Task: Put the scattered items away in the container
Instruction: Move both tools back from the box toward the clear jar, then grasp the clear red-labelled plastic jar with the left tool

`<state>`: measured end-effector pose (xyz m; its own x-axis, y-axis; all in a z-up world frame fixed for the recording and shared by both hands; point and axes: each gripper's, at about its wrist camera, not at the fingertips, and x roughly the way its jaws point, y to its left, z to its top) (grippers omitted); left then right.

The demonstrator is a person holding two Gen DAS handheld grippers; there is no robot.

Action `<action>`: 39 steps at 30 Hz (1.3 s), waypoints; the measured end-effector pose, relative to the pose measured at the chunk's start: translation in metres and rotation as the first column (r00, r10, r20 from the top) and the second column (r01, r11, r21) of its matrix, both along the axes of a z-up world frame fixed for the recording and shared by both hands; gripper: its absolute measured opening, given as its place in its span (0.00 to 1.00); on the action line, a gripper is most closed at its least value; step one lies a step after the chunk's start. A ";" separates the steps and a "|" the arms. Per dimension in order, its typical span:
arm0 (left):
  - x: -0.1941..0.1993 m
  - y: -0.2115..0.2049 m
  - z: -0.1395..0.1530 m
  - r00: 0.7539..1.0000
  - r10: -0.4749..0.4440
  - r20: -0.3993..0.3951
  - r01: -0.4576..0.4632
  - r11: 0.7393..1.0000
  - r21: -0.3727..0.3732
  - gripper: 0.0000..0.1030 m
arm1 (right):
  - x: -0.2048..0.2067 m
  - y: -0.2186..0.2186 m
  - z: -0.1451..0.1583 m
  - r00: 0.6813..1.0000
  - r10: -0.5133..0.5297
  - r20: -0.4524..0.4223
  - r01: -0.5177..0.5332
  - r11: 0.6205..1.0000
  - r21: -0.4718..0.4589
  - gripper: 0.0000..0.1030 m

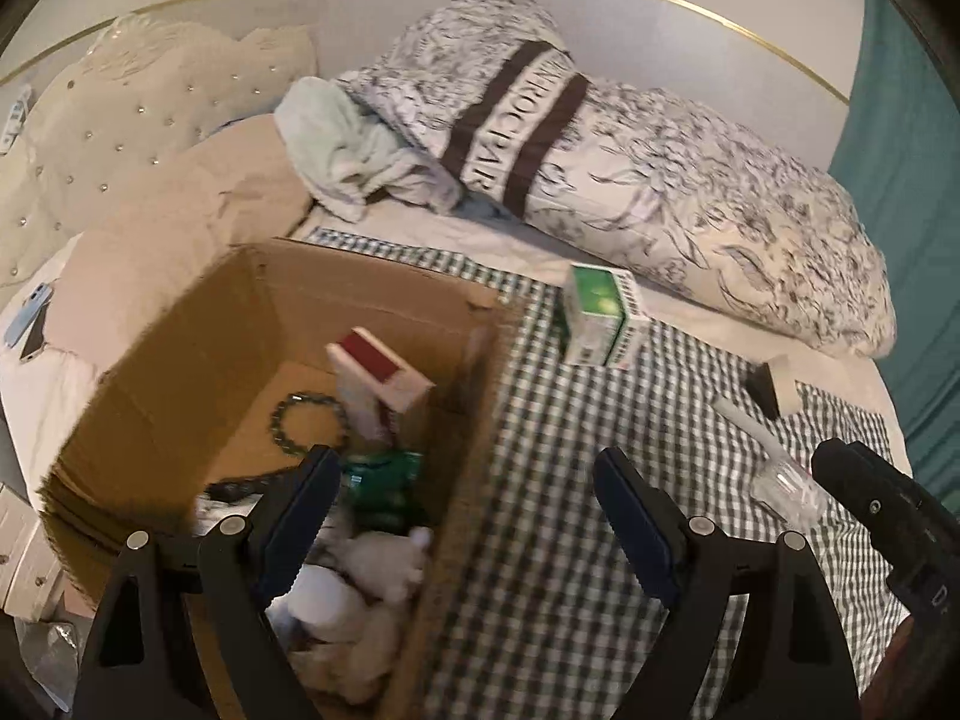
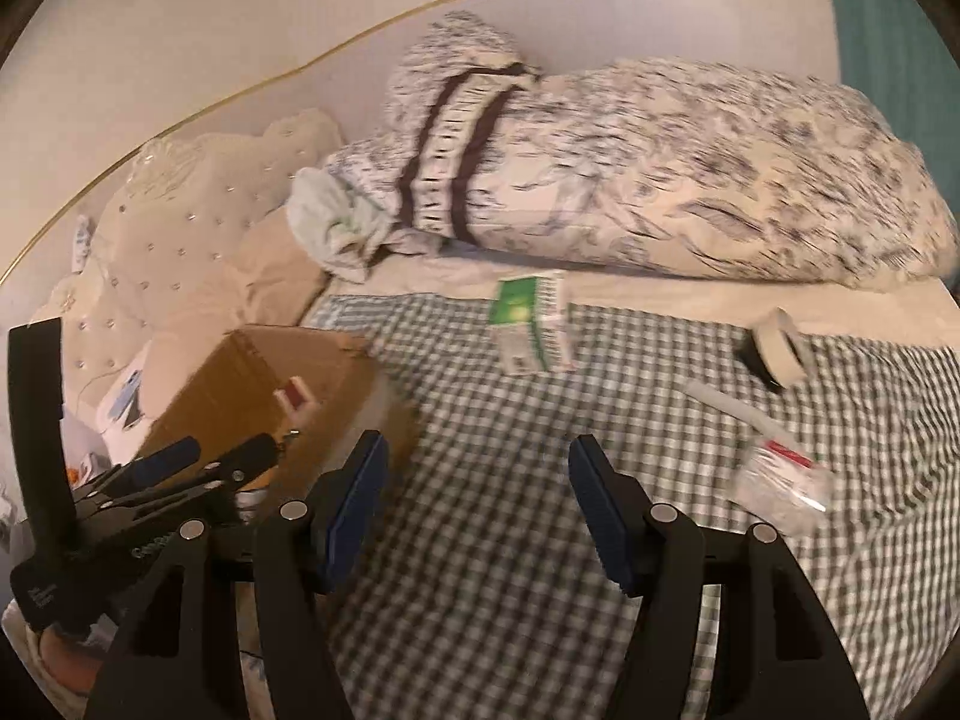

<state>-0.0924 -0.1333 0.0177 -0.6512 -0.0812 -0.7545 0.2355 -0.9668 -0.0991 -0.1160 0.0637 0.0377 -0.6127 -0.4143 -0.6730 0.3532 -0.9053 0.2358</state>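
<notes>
Green-and-white checked cloth [image 2: 480, 540] covers the bed beneath me, with a crumpled floral duvet [image 2: 660, 180] heaped along the far wall. My left gripper [image 1: 465, 516] has its jaws spread wide and holds nothing; its left finger hangs over the open brown cardboard box [image 1: 180, 360], its right finger over the cloth just beside the box wall. Between and just ahead of those fingers, inside the box, lie white soft items [image 1: 360, 588], a green packet [image 1: 384, 480], a dark beaded bracelet [image 1: 309, 429] and a red-and-white rectangular carton [image 1: 384, 372] leaning upright. My right gripper [image 2: 474, 516] is likewise parted and empty, hovering over bare checked cloth, the box to its left. Ahead of it, further out, stands a green-and-white small carton [image 2: 528, 324]. Off to the right lie a clear crinkled plastic wrapper [image 2: 780, 480], a white slim stick [image 2: 732, 405] and a roll of pale tape [image 2: 780, 348], all well apart from the box.
</notes>
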 end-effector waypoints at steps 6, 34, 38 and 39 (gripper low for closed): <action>-0.016 0.040 -0.014 0.998 -0.054 0.028 0.054 0.998 -0.008 0.86 | -0.012 0.051 -0.013 0.996 -0.085 0.023 0.086 0.996 -0.005 0.60; -0.093 0.249 -0.100 0.868 -0.482 0.118 0.474 0.876 0.091 0.86 | -0.075 0.237 -0.076 0.889 -0.443 0.116 0.438 0.897 0.063 0.60; -0.099 0.284 -0.106 0.800 -0.594 0.090 0.586 0.804 0.104 0.91 | -0.079 0.249 -0.084 0.874 -0.466 0.135 0.462 0.885 0.063 0.60; -0.101 0.293 -0.108 0.779 -0.621 0.085 0.615 0.783 0.093 0.91 | -0.079 0.251 -0.085 0.872 -0.470 0.137 0.466 0.883 0.062 0.60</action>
